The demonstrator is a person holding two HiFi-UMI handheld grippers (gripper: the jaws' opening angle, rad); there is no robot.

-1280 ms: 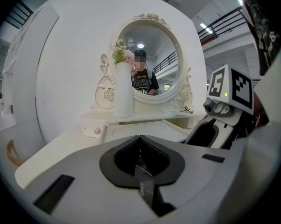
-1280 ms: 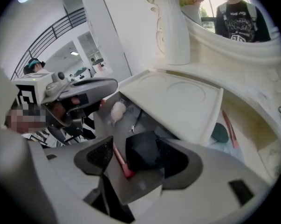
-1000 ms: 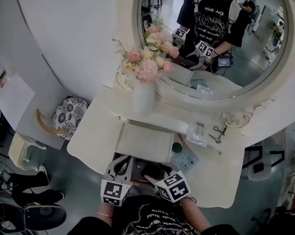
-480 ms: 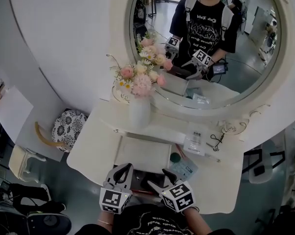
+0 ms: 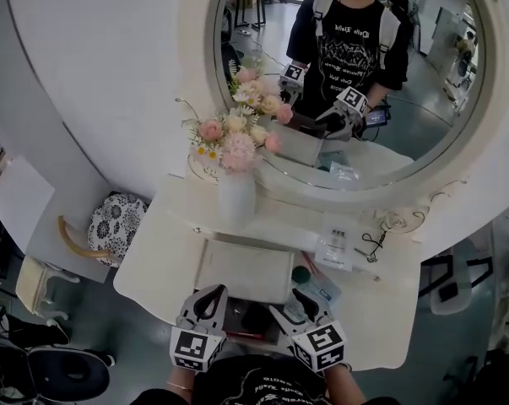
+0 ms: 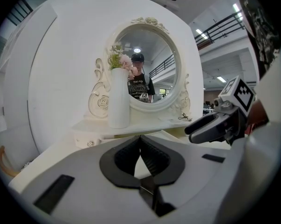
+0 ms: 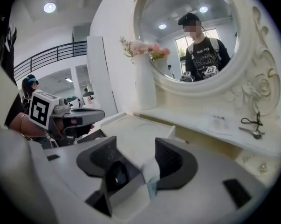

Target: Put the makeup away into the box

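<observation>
My left gripper (image 5: 210,295) hangs over the seven o'clock corner of the white rectangular box (image 5: 244,270), its jaws pressed together at the tips with nothing between them. The box sits at the near edge of the white tabletop (image 5: 165,251), at six o'clock from the white vase of pink flowers (image 5: 235,194). Its pale lid is laid open toward the round mirror (image 5: 355,74), and its dark inside faces me. My right gripper (image 5: 295,305) is at the box's four o'clock corner. Its jaws stand fairly wide and have just been closing a little. Between them, in the right gripper view, I see a pale blue flat packet (image 7: 152,171) just beside the three o'clock pad and a glossy black round thing (image 7: 116,174) down in the box; the nine o'clock pad is clear of the packet, so nothing is clamped. From my head, the packet (image 5: 326,287) lies on the tabletop at three o'clock of the box. A small dark green round pot (image 5: 301,274) is at eleven o'clock of the packet. A clear flat packet (image 5: 334,247) and a metal eyelash curler (image 5: 372,243) lie farther back, at about one o'clock, near the mirror's base.
</observation>
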